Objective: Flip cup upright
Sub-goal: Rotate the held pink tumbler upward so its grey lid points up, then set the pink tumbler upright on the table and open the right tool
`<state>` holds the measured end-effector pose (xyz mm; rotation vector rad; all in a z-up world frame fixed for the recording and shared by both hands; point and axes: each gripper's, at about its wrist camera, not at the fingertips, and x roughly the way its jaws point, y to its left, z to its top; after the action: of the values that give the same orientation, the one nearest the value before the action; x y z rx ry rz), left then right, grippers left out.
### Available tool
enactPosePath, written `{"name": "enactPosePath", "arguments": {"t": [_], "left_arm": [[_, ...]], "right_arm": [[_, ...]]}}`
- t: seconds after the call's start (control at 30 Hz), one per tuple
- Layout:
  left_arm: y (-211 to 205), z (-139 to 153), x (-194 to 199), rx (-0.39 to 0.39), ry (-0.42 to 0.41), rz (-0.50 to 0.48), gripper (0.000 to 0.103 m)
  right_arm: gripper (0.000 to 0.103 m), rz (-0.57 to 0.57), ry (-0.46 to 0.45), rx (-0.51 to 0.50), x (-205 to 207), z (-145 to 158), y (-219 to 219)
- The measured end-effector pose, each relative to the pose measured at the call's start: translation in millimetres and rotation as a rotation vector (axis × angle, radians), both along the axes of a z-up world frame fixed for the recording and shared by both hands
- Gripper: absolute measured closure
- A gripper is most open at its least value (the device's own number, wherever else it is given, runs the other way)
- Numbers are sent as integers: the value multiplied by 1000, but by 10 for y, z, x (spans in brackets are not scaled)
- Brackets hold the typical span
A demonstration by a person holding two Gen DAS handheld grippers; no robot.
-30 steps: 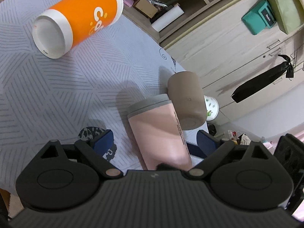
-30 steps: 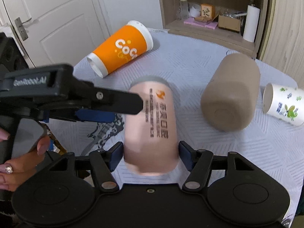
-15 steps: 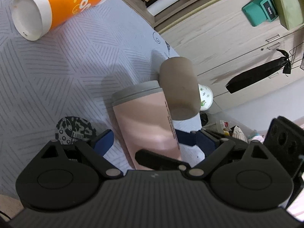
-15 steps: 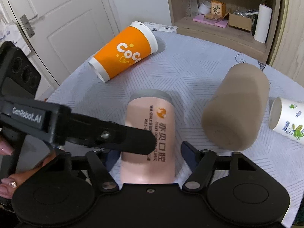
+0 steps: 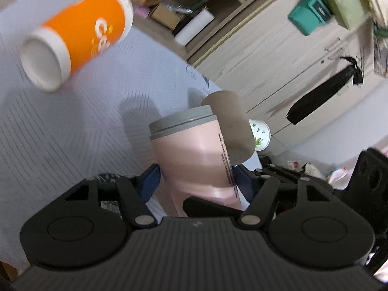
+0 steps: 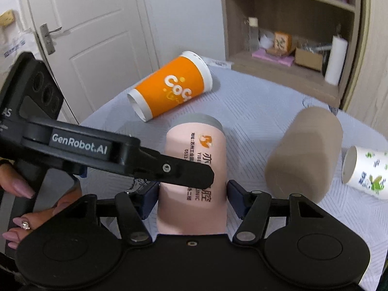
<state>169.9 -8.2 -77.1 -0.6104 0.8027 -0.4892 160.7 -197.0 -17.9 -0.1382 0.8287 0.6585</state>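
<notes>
The pink cup (image 6: pixel 194 177) at lower centre was clamped between the right gripper (image 6: pixel 192 195) pads and likewise gripped by the left gripper (image 5: pixel 195 181), angled across it.

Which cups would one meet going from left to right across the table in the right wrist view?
orange paper cup → pink cup with grey rim → brown cup → white paper cup with green print

White panelled door (image 6: pixel 97 36) at left; open wooden shelving (image 6: pixel 288 24) behind — pale wood cabinet (image 5: pixel 278 55) alongside.
</notes>
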Motion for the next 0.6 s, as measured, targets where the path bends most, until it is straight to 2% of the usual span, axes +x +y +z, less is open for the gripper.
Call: {"name": "enactPosePath", "arguments": {"t": [0.13, 0.3, 0.5, 0.6], "left_arm": [[51, 120, -119, 57, -83, 6, 39], [165, 190, -191, 69, -121, 9, 39], [159, 349, -339, 201, -248, 17, 43], [160, 396, -354, 238, -276, 32, 43]], "right_arm": [[36, 8, -25, 16, -42, -6, 44], [36, 0, -25, 84, -93, -16, 46], [36, 13, -100, 91, -176, -25, 150], [36, 19, -136, 104, -168, -29, 200]]}}
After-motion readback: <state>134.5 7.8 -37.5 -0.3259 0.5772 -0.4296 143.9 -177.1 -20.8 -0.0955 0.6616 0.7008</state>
